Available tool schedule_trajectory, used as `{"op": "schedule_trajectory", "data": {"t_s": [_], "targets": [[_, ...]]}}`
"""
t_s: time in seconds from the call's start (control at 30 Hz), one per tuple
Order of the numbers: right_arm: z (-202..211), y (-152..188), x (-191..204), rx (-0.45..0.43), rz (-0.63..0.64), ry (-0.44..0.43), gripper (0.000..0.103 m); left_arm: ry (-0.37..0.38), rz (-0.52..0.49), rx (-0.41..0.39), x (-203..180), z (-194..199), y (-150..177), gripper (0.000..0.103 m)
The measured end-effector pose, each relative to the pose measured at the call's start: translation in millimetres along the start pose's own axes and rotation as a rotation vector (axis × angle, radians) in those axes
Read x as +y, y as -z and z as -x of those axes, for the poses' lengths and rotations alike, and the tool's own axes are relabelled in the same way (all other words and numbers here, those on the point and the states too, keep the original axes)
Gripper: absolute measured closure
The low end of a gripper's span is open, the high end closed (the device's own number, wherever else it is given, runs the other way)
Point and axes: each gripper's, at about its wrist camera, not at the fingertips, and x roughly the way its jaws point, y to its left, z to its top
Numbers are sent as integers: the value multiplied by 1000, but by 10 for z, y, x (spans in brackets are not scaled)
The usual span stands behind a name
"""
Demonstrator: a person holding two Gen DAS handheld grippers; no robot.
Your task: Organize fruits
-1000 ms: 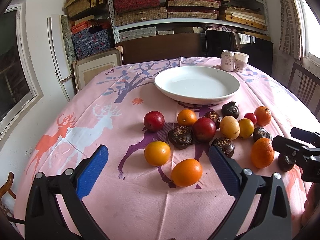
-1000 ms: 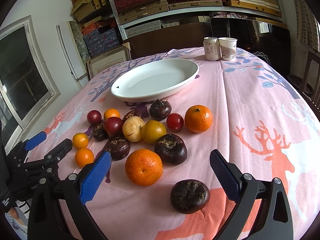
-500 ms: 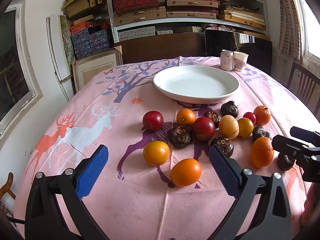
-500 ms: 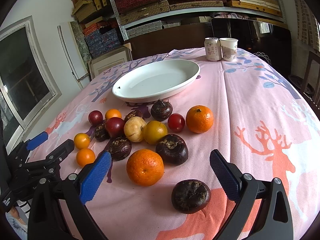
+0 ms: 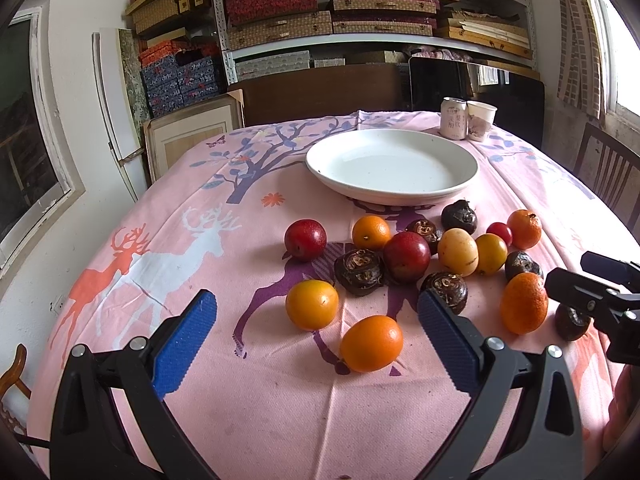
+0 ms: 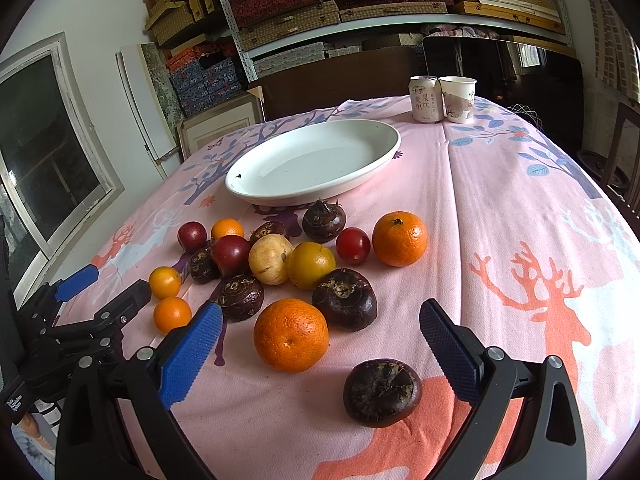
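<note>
Several fruits lie loose on a pink deer-print tablecloth in front of an empty white plate (image 5: 392, 168), which also shows in the right wrist view (image 6: 316, 164). My left gripper (image 5: 318, 332) is open and empty, with an orange kumquat (image 5: 371, 343) and a second orange fruit (image 5: 312, 304) between its fingers. My right gripper (image 6: 320, 344) is open and empty, with a tangerine (image 6: 291, 334) and a dark water chestnut (image 6: 382, 392) between its fingers. Red plums (image 5: 305, 239), a yellow fruit (image 5: 457, 250) and more dark chestnuts (image 5: 360, 272) sit in the cluster.
A drink can (image 5: 454, 118) and a paper cup (image 5: 481, 120) stand behind the plate at the table's far edge. A wooden chair (image 5: 608, 176) stands at the right. Shelves of boxes line the back wall. The right gripper shows at the left view's right edge (image 5: 600, 296).
Both views have shifted very slightly, as the grippers edged a little toward the fruits. No fruit has moved and both grippers stay open.
</note>
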Motion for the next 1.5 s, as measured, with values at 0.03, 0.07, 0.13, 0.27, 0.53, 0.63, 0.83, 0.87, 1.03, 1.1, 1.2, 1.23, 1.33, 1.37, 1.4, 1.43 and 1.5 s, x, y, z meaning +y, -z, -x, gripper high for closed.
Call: {"op": "schedule_trajectory", "data": {"t_s": [0.03,0.07,0.13,0.27,0.53,0.63,0.83,0.87,1.03,1.1,1.2,1.23,1.33,1.37,1.4,1.43,1.5], "targets": [[0,1,1,0,0,0,3,2,-1,3,-3,-6,4,4],[-3,-2,10,1,0,0,3,3,-1,5,-5,-12,8,4],[-4,-4,15,1,-1,-1,3,8,0,12,-7,-31,16,4],[-3,-2,19,1,-2,-3,3,11,1,18,-11,-56,22,4],[1,-2,18,-3,-3,-9,3,14,-1,22,-21,-63,23,4],[-6,-2,34,-2,-4,-14,3,18,-3,26,-26,-74,27,4],[-42,-15,-23,26,-25,-70,3,150,5,59,1,-131,45,4],[-48,-21,-52,37,-34,-87,3,205,20,75,29,-161,50,4],[-8,18,-167,124,19,-70,3,334,90,204,182,-422,101,4],[16,80,-192,154,79,-11,3,319,37,268,162,-543,122,4],[16,173,-249,202,132,13,3,325,-7,310,167,-646,151,4],[15,189,-272,207,138,17,3,327,-17,322,166,-670,158,4],[7,175,-347,199,129,19,3,303,-33,344,186,-750,155,4],[-20,159,-368,206,121,14,3,305,-34,340,190,-755,135,4],[-46,151,-386,214,114,-1,4,306,-36,341,199,-746,124,4],[-72,149,-392,224,110,-11,9,304,-39,341,196,-763,110,4],[-131,157,-360,252,125,0,16,313,-46,340,194,-790,88,4]]}}
